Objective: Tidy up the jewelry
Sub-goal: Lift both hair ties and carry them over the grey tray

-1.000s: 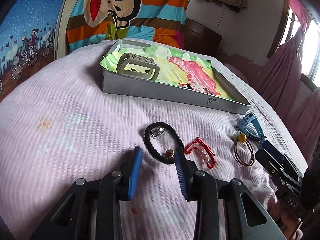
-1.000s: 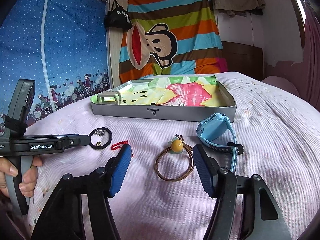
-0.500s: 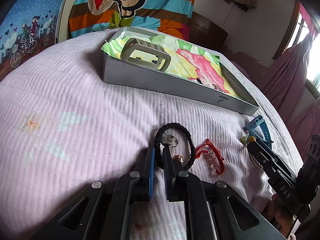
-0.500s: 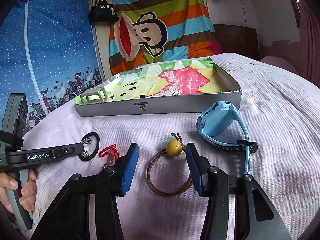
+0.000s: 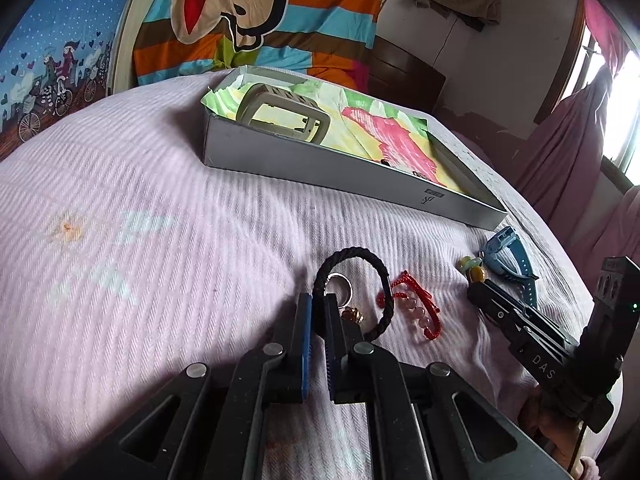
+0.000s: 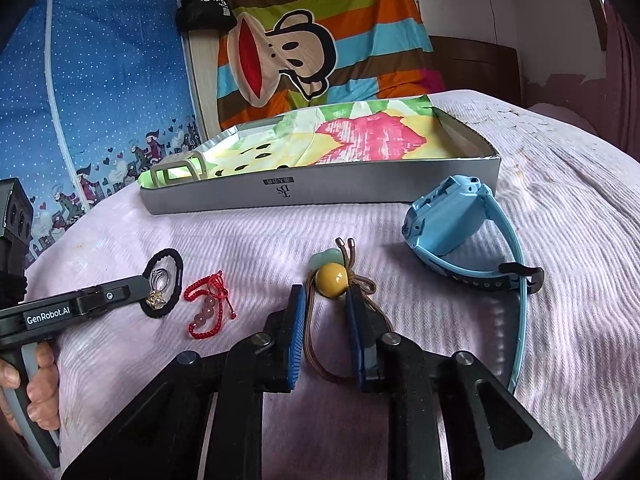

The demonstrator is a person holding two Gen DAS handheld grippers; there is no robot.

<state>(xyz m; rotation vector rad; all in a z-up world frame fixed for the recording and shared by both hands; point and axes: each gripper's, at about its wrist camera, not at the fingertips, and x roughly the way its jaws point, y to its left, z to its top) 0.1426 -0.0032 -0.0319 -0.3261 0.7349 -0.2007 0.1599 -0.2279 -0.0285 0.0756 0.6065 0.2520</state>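
Observation:
My left gripper point(image 5: 318, 304) is shut on the near edge of a black braided hair tie point(image 5: 370, 264) with silver and gold charms, lying on the pink bedspread; it also shows in the right wrist view point(image 6: 170, 258). My right gripper point(image 6: 324, 300) is half closed around a brown hair tie with a yellow bead point(image 6: 331, 276), its jaws on both sides of the loop. A red cord bracelet point(image 5: 416, 312) lies between the two ties. A blue watch point(image 6: 452, 220) lies to the right. The grey box point(image 6: 320, 196) with colourful lining stands behind.
A beige rectangular frame point(image 5: 280, 116) leans in the box's left end. The bedspread point(image 5: 140, 220) spreads wide on the left. A striped monkey blanket point(image 6: 304, 40) hangs at the back, with a wooden headboard point(image 6: 476, 64) and pink curtains point(image 5: 560, 140) to the right.
My left gripper has closed on the black hair tie's edge and held there. My right gripper has moved forward and narrowed around the brown hair tie.

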